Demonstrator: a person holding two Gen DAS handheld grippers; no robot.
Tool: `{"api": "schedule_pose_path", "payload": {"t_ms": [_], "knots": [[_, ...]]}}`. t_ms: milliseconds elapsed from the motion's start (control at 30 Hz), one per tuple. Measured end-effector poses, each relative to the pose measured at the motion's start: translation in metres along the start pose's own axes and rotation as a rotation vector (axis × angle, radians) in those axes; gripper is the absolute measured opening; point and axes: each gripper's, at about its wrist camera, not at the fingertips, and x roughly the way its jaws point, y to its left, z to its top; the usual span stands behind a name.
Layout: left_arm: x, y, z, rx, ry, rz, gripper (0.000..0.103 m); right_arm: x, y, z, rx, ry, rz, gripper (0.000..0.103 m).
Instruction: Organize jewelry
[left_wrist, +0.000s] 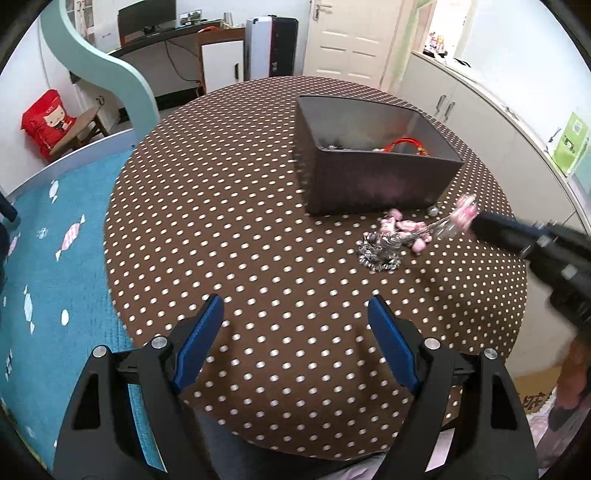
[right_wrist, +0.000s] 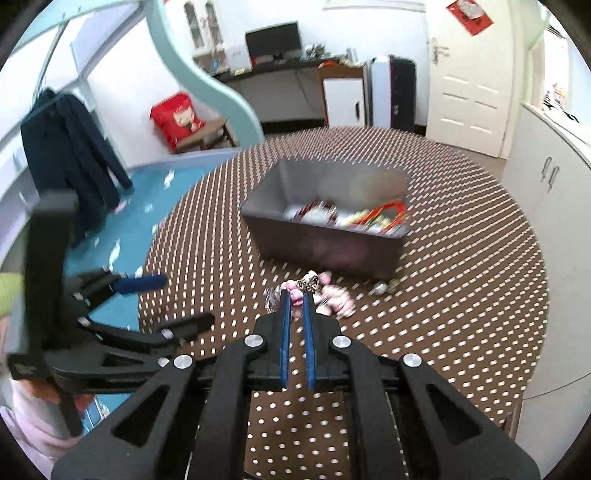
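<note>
Pink bead chain (right_wrist: 295, 301) pinched in the closed right fingers (right_wrist: 297, 299), box (right_wrist: 325, 243) just beyond; left fingers (left_wrist: 295, 317) wide, empty.

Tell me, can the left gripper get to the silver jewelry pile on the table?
Probably yes. The left gripper is open and empty, with only bare dotted tablecloth between it and the silver pile. But the right gripper is pulling the pink chain attached there.

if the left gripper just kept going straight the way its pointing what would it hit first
Most likely the bare polka-dot tablecloth. The left gripper is open, tilted down at the table, with nothing between its fingers. The gray box and the pink and silver jewelry lie off to the right of that line, though depth is uncertain.
</note>
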Motion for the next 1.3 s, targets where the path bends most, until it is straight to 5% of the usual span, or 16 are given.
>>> {"api": "schedule_pose_path", "payload": {"t_ms": [567, 933, 1000, 1133, 1267, 1300], "knots": [[-0.002, -0.051, 0.034, 0.088, -0.066, -0.081, 0.081, -0.098, -0.014, 0.045, -0.028, -0.284, 0.008, 0.006], [0.045, -0.06, 0.035, 0.058, 0.057, -0.086, 0.087, -0.065, -0.049, 0.011, 0.113, -0.164, 0.012, 0.006], [0.056, -0.063, 0.037, 0.057, 0.075, -0.06, 0.061, -0.064, -0.056, 0.008, 0.135, -0.156, 0.004, 0.006], [0.064, -0.075, 0.038, 0.116, 0.062, -0.029, 0.046, -0.064, -0.068, 0.005, 0.173, -0.144, 0.011, 0.006], [0.064, -0.084, 0.038, 0.154, 0.084, -0.058, 0.008, -0.065, -0.077, 0.005, 0.198, -0.146, 0.023, 0.006], [0.064, -0.086, 0.038, 0.157, 0.085, -0.059, 0.008, -0.065, -0.077, 0.006, 0.2, -0.146, 0.025, 0.006]]}}
